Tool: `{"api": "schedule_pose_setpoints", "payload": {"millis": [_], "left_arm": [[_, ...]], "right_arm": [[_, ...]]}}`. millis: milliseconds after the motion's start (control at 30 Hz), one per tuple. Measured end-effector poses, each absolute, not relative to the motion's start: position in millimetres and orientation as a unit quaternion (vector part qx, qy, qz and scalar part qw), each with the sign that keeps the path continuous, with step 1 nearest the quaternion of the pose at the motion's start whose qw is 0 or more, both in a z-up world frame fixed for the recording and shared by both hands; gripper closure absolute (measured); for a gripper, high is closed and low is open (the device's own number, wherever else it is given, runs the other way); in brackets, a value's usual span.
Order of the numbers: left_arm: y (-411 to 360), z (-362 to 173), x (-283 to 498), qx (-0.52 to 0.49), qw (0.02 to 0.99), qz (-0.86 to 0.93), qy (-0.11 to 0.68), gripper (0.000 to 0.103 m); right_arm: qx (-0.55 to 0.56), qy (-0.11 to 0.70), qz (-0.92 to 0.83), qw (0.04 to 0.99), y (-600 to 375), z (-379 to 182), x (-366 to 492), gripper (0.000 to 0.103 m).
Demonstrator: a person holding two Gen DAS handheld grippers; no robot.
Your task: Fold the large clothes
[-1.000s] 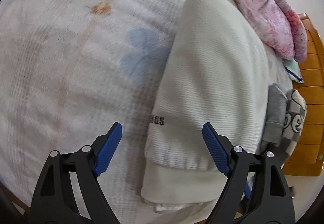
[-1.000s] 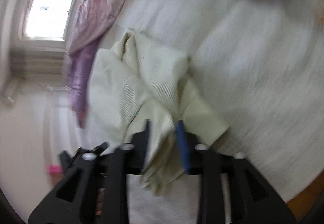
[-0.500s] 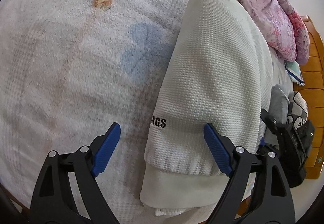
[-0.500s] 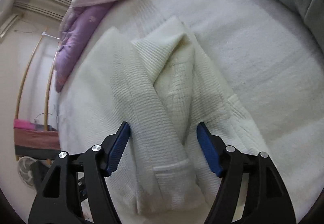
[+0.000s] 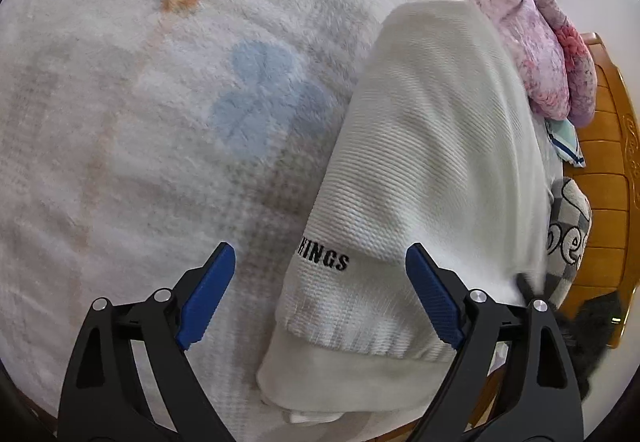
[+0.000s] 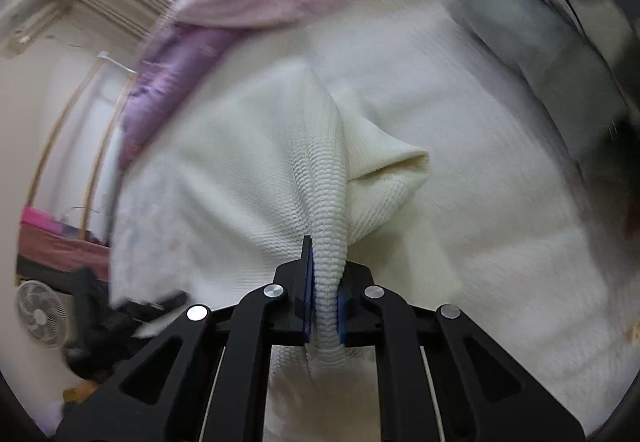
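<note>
A white waffle-knit garment (image 5: 432, 162) with black lettering lies folded lengthwise on the bed, to the right in the left wrist view. My left gripper (image 5: 320, 294) is open and empty, hovering over the garment's near hem edge. In the right wrist view my right gripper (image 6: 323, 306) is shut on a bunched fold of the same white garment (image 6: 256, 162), which rises in a ridge from the jaws. The right gripper shows as a dark blur at the lower right of the left wrist view (image 5: 592, 322).
The bed has a fluffy white blanket (image 5: 160, 122) with pale blue and orange marks. A pink and purple quilt (image 5: 532, 34) lies along the far side. A grey printed garment (image 5: 568, 234) lies by the wooden headboard (image 5: 608, 162). A fan (image 6: 40, 314) stands on the floor.
My right gripper was shut on cloth, opened over the folded garment half a second ago, and has now shut on a fold of it. The left gripper stayed open, shifting slightly.
</note>
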State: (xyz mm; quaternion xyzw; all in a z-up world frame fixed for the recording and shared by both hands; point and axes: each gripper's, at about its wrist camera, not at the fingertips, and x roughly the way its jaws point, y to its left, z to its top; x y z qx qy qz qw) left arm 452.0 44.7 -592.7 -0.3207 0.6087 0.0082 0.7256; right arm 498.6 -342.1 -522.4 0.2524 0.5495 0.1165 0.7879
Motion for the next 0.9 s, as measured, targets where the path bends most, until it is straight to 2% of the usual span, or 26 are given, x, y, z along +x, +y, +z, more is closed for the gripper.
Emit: {"api": "schedule_pose_setpoints", "payload": {"millis": [33, 67, 133, 167, 367, 533, 600, 733, 900], "left_arm": [[41.5, -596.6, 452.2, -0.321, 0.722, 0.006, 0.613, 0.015], [36.3, -602.5, 454.2, -0.320, 0.716, 0.005, 0.620, 0.015], [31.7, -608.7, 452.8, -0.322, 0.709, 0.005, 0.628, 0.015], [29.9, -610.4, 453.0, -0.323, 0.707, 0.002, 0.629, 0.014], [19.7, -632.9, 447.3, -0.333, 0.686, -0.015, 0.647, 0.014], [16.7, -645.1, 445.4, -0.342, 0.687, -0.013, 0.641, 0.010], [15.4, -645.9, 444.9, -0.339, 0.690, -0.019, 0.639, 0.010], [2.1, -644.8, 447.0, -0.341, 0.691, -0.027, 0.637, 0.010], [-23.7, -643.0, 450.0, -0.322, 0.701, -0.023, 0.635, 0.010]], "right_arm": [[0.257, 0.568, 0.113, 0.774, -345.0, -542.0, 502.0, 0.086], [0.252, 0.573, 0.105, 0.773, -347.0, -553.1, 504.8, 0.068], [0.239, 0.576, 0.087, 0.777, -351.6, -559.9, 507.2, 0.046], [0.248, 0.583, 0.076, 0.770, -355.7, -561.8, 508.0, 0.040], [0.350, 0.600, 0.077, 0.715, -379.5, -576.7, 488.5, 0.030], [0.431, 0.610, 0.110, 0.657, -388.1, -603.5, 481.7, 0.028], [0.461, 0.604, 0.122, 0.638, -386.3, -611.8, 482.4, 0.023], [0.468, 0.603, 0.160, 0.625, -374.5, -616.5, 495.3, 0.018], [0.423, 0.612, 0.168, 0.647, -356.0, -614.6, 514.4, 0.020]]}}
